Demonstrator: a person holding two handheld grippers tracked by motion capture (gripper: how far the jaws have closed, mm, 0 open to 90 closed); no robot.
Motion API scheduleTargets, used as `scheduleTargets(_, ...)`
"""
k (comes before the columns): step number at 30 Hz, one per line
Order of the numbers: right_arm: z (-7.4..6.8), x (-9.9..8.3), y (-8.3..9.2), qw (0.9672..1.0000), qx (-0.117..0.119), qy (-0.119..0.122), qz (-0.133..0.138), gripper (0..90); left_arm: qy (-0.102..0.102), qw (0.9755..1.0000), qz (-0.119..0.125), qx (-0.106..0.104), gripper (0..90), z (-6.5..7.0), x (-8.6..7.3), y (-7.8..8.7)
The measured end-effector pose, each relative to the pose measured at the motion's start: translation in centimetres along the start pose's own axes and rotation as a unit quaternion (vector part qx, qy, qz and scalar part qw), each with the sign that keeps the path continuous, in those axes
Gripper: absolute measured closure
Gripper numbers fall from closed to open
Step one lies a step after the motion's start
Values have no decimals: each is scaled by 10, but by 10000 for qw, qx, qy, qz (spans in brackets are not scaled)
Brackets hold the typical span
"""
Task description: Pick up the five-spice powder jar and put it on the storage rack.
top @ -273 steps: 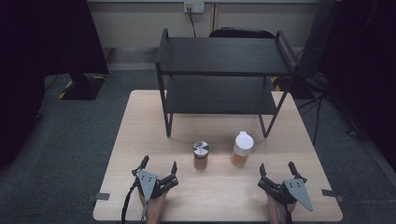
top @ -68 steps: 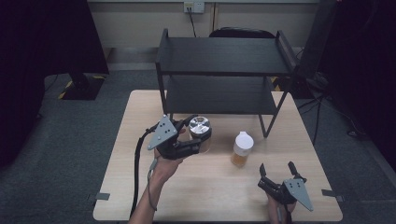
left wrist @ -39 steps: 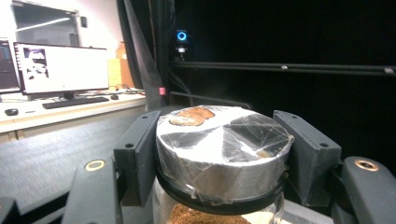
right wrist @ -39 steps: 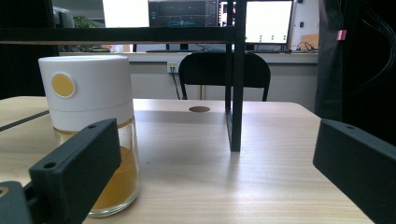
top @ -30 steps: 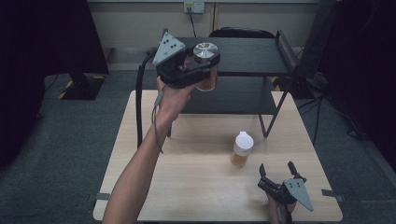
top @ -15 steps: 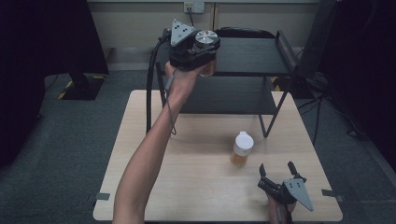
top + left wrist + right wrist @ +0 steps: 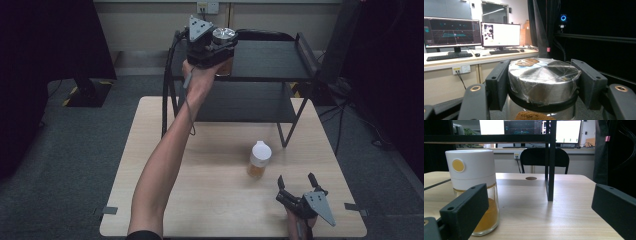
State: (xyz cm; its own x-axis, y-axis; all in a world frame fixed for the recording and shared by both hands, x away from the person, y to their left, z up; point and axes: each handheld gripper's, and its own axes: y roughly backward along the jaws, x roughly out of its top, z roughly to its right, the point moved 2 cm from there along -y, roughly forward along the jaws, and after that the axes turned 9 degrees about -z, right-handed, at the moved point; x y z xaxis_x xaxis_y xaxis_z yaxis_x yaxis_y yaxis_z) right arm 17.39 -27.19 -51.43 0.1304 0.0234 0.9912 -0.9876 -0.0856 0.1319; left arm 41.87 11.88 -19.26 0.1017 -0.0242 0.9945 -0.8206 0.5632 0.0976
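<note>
Jar: the glass jar with the flat shiny metal lid (image 7: 224, 36) is up at the top deck of the black two-tier metal shelf (image 7: 280, 60), near its front left part; whether its base touches the deck cannot be told
Left tool (image 7: 214, 49): your left tool has its black jaws pressed against both sides of the lid, pinching the jar; in the left gripper view they bear on the lid (image 7: 543, 80), which is wrapped in wrinkled clear film
Slip risk: that film probably gives a slick surface, so a loose squeeze could let the jar slide down out of your hold
Drop risk: if you release before the base is seated, it may fall to the lower tier or the light wooden counter (image 7: 150, 165)
Edge risk: set too near the front rim, it could tip off as you pull back
Reach risk: your arm is stretched far out, so a wobble could knock the jar on the shelf's raised side rail
Right tool (image 7: 299, 190): resting low on the counter with jaws spread, pinching nothing
Bottle: the white-capped glass bottle of orange powder (image 7: 260, 160) stands just beyond it; a careless forward move could topple it
</note>
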Motion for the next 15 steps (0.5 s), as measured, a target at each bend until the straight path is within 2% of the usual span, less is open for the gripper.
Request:
scheduleTargets(4, 0, 0, 0, 10000, 4, 1, 2, 0, -11, 10000, -8, 40, 341, 1, 0, 0)
scheduleTargets(5, 0, 0, 0, 10000, 5, 2, 2, 0, -6, 9999, -22, 152, 299, 4, 0, 0)
scheduleTargets(6, 0, 0, 0, 10000, 8, 1, 4, 0, 20, 9996, -4, 267, 220, 8, 0, 0)
scheduleTargets(10, 0, 0, 0, 10000, 13, 2, 3, 0, -89, 9990, 113, 421, 63, 13, -4, 2)
scheduleTargets(12, 1, 0, 0, 10000, 19, 4, 6, 0, -194, 9977, 229, 615, 12, 18, -8, 5)
scheduleTargets(15, 1, 0, 0, 10000, 22, 3, 6, 0, -158, 9965, 369, 732, 0, 22, -12, 9)
